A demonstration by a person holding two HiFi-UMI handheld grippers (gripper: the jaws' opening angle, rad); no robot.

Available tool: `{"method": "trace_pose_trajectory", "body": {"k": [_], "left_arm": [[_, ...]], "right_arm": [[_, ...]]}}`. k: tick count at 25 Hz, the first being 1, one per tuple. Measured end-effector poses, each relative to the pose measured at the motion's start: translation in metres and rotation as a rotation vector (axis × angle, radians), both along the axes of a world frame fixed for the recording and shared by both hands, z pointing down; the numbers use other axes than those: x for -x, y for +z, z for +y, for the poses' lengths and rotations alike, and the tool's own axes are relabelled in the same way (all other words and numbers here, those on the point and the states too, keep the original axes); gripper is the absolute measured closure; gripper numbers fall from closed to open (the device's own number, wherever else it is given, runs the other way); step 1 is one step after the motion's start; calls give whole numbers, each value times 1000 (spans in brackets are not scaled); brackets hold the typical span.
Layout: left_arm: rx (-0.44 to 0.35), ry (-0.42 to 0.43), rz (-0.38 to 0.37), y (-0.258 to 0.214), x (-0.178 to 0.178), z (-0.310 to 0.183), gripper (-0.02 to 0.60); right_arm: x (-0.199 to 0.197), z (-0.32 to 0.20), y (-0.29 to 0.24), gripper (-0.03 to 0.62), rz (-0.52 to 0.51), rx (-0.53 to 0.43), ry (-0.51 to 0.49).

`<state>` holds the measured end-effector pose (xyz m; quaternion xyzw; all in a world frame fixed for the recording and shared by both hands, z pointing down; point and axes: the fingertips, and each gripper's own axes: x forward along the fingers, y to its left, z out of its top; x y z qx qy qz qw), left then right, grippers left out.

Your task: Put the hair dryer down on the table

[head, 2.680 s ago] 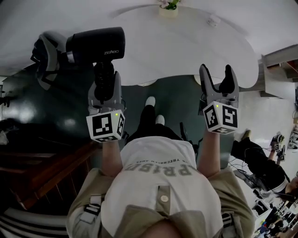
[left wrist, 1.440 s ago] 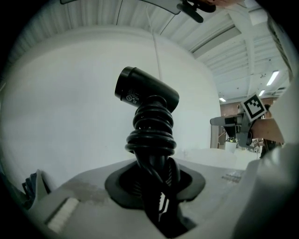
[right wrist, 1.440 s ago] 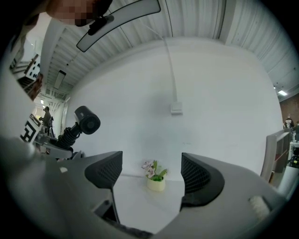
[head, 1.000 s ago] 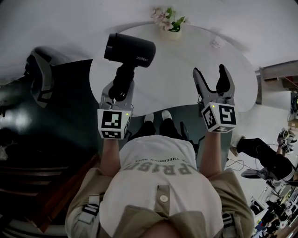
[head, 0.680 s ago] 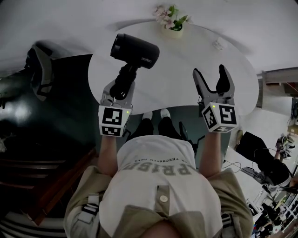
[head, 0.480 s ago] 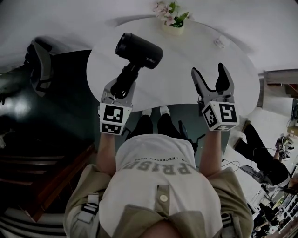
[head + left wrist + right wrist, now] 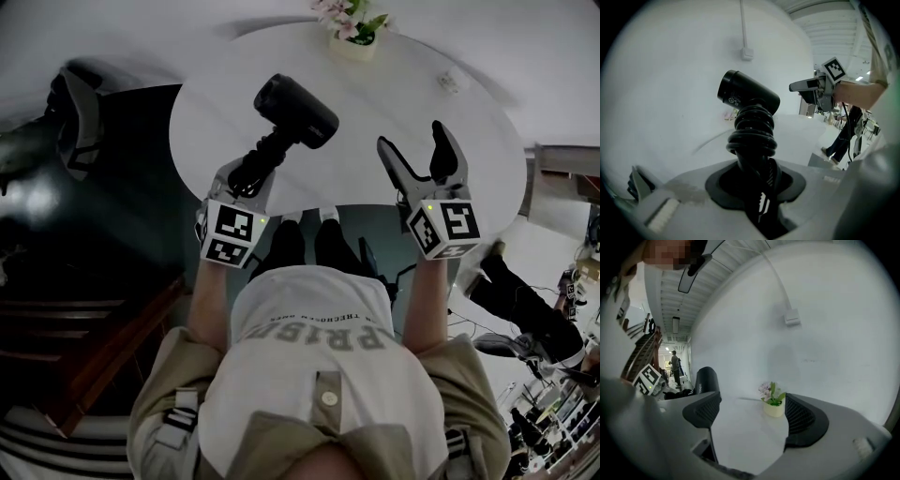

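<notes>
left claw [image 7: 247, 172] grips the dryer [image 7: 298, 111] by its handle, barrel pointing ahead over the table [image 7: 216, 112]; right claw [image 7: 413, 141], empty, has just been opening wider alongside.

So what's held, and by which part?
Left gripper holds the hair dryer by its cord-wrapped handle; right gripper, its jaws just opening further, is empty.

Plenty of bare top is left on the white table [image 7: 394, 103], mostly in the middle and to the right. The far edge is blocked by a small flower pot [image 7: 354, 42], and the left-centre is taken up by the hair dryer [image 7: 298, 111].
</notes>
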<state>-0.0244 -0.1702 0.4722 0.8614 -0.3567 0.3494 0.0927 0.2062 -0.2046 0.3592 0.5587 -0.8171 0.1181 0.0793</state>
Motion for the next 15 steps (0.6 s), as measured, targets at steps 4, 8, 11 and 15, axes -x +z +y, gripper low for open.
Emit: {"method": "trace_pose_trajectory", "body": {"k": [4, 8, 11, 15], "left_arm": [[32, 6, 9, 8, -2, 0, 461], [54, 14, 4, 16, -4, -1, 462], [64, 19, 3, 20, -7, 0, 462], [72, 30, 10, 23, -11, -1, 462]], "right_arm": [[13, -3, 9, 160, 23, 35, -75], [33, -4, 21, 152, 61, 74, -169], [50, -5, 31, 151, 89, 111, -245], [72, -6, 43, 151, 113, 154, -341]]}}
